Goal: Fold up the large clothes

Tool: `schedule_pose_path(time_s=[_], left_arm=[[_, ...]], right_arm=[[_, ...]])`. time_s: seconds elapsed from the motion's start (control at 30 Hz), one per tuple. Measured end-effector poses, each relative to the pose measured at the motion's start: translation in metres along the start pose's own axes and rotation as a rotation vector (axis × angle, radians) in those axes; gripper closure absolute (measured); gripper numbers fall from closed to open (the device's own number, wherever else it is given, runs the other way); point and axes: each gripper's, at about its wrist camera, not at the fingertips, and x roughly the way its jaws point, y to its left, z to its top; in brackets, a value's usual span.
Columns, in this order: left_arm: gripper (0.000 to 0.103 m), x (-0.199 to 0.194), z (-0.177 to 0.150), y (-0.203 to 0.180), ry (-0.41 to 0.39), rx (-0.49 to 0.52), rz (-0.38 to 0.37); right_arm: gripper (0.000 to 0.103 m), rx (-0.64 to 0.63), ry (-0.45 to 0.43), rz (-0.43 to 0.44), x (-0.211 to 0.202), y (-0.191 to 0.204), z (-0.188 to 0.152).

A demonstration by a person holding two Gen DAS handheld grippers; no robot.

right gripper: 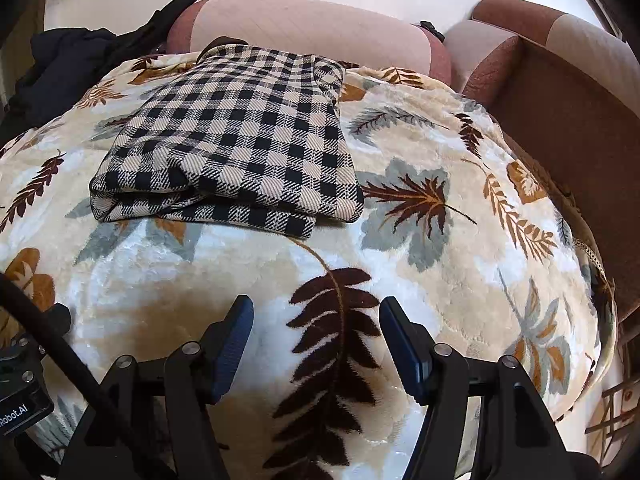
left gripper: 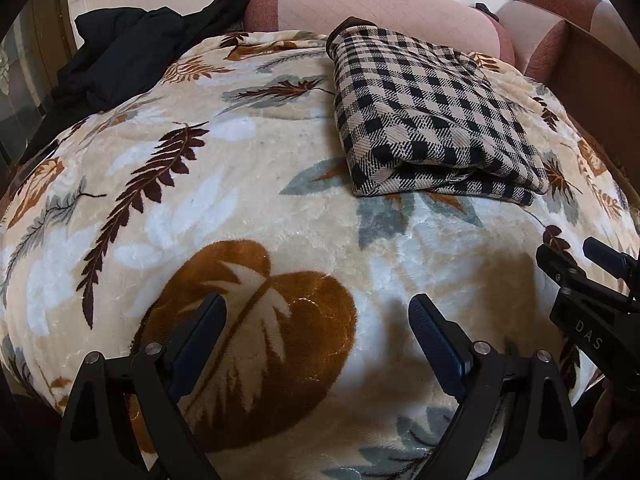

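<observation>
"DAS" reads on the right gripper (left gripper: 592, 280); "Robot.AI" marks the left gripper (left gripper: 316, 320). Both claws are spread, holding nothing, near the folded checked garment (right gripper: 232, 148) on the leaf-print blanket (right gripper: 440, 288).

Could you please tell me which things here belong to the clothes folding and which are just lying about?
Job:
checked garment, folded on the blanket
dark clothes, heaped at the far left
left gripper and right gripper, both open and empty

Lying about:
pink bolster
brown sofa
</observation>
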Motion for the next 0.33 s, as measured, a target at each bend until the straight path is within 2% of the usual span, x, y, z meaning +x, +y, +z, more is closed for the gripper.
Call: schedule_pose_path(time_s=[0.33], left_arm=[[0.011, 0.0006, -0.0023, -0.0011, -0.010, 0.009, 0.016]], right_arm=[[0.033, -0.015, -0.007, 0.012, 0.0008, -0.0020, 0.0015]])
